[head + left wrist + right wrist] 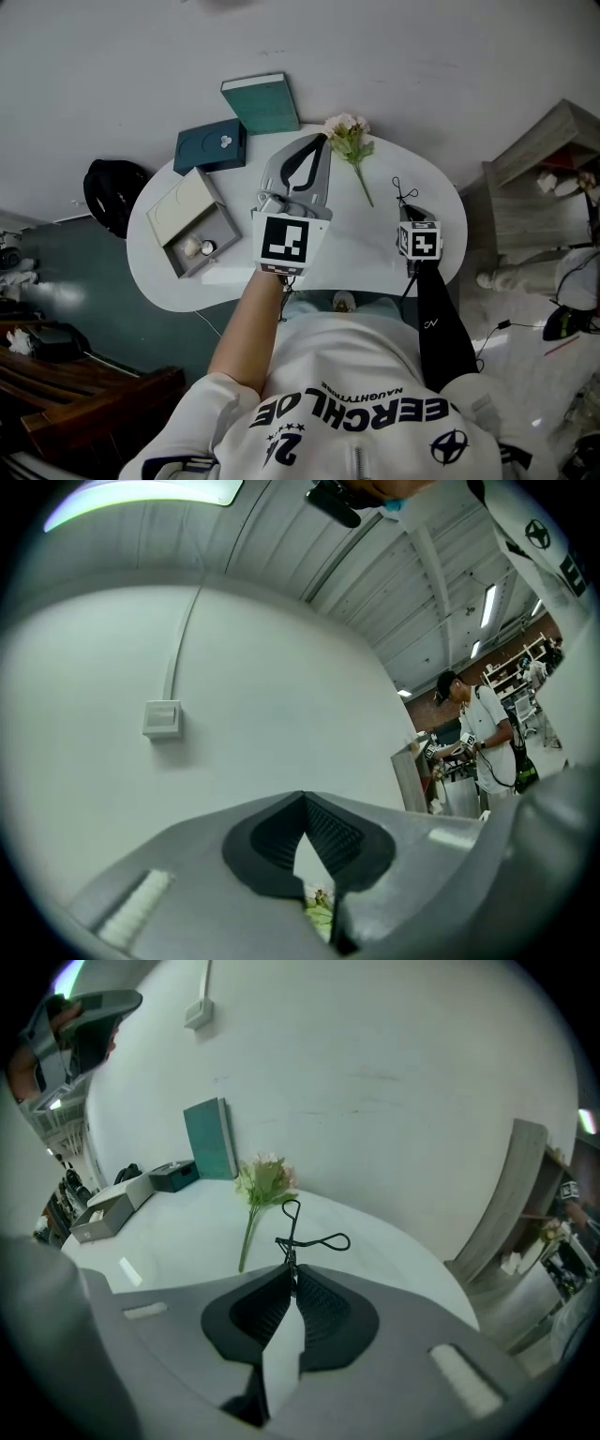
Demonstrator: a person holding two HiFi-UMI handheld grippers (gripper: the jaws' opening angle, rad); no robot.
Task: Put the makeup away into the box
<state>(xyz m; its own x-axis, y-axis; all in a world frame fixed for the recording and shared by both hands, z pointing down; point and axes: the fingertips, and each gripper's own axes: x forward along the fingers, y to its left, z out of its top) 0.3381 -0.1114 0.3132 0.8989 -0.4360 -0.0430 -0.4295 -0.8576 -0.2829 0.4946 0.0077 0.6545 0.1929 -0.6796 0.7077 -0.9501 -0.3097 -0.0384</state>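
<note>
Now the eyelash curler [298,1238] is a light, stiff, slim wire tool that looks apt to twist. Just one of it sits at the right of the white table [375,258], and the right gripper [289,1274] has its jaws pinched tight on the handle end, a sensible hold. Outward from there are one flower sprig [349,136], one teal book [261,103], one teal case [211,147] and one open grey box [219,253] far left, and the left gripper [317,141] has its jaws together on nothing.

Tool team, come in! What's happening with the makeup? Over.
Right tool shut on eyelash curler. Left tool shut, empty. Box open at table's left. In the head view, left tool hangs between it and the curler.
</note>
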